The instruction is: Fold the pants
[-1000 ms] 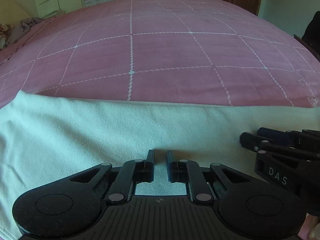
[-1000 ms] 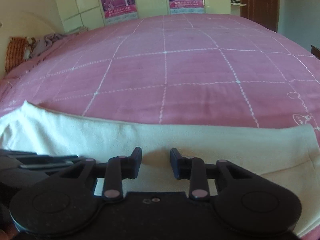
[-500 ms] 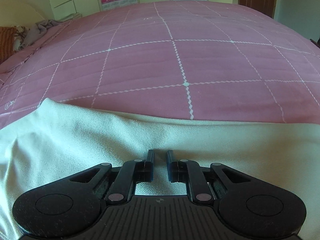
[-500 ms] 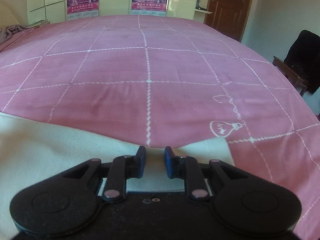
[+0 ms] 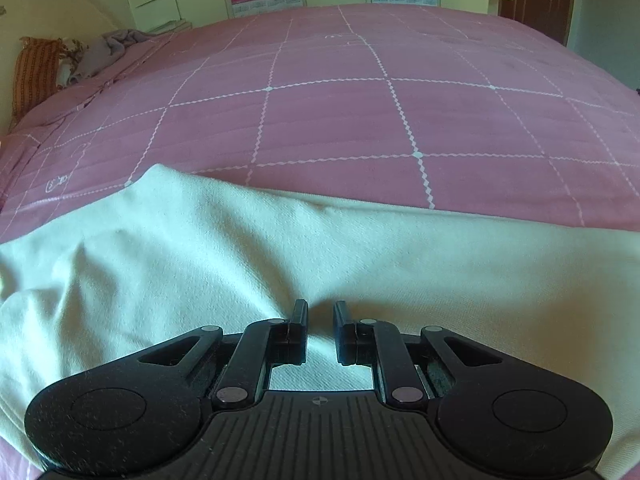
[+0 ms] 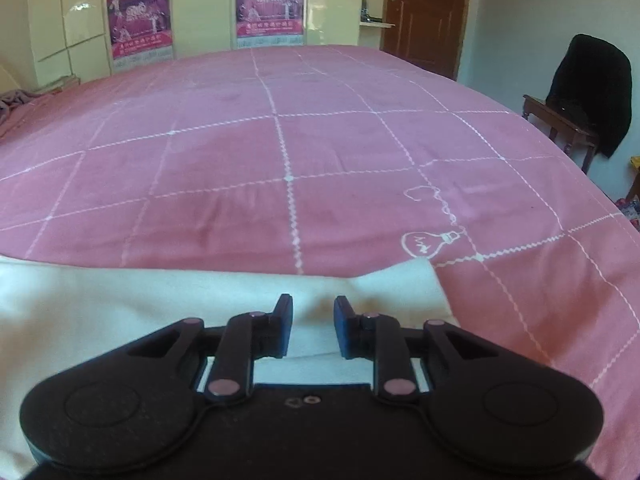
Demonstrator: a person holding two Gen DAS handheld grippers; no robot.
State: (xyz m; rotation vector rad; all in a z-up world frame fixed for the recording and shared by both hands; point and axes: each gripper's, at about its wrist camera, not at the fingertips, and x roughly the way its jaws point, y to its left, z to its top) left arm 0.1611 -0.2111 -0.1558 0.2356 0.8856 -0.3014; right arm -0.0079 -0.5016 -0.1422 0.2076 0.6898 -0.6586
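The cream-white pants [image 5: 224, 248] lie flat across the near part of the pink bed. My left gripper [image 5: 320, 312] is over the pants near their left end, jaws a narrow gap apart, with cloth puckered between the fingertips. In the right wrist view the pants [image 6: 160, 300] end in a corner at the right. My right gripper [image 6: 313, 308] sits over that right end, jaws a small gap apart with cloth bunched between them.
The pink quilted bedspread [image 5: 360, 120] with white grid lines stretches far ahead. Pillows and a grey blanket [image 5: 100, 48] lie at the far left. A chair with a black garment [image 6: 588, 92] stands right of the bed. Wardrobe doors with posters [image 6: 268, 4] are behind.
Both grippers moved apart along the pants: the left toward the left end, the right toward the right end. The right gripper is no longer in the left view. Cloth now puckers between both jaws.
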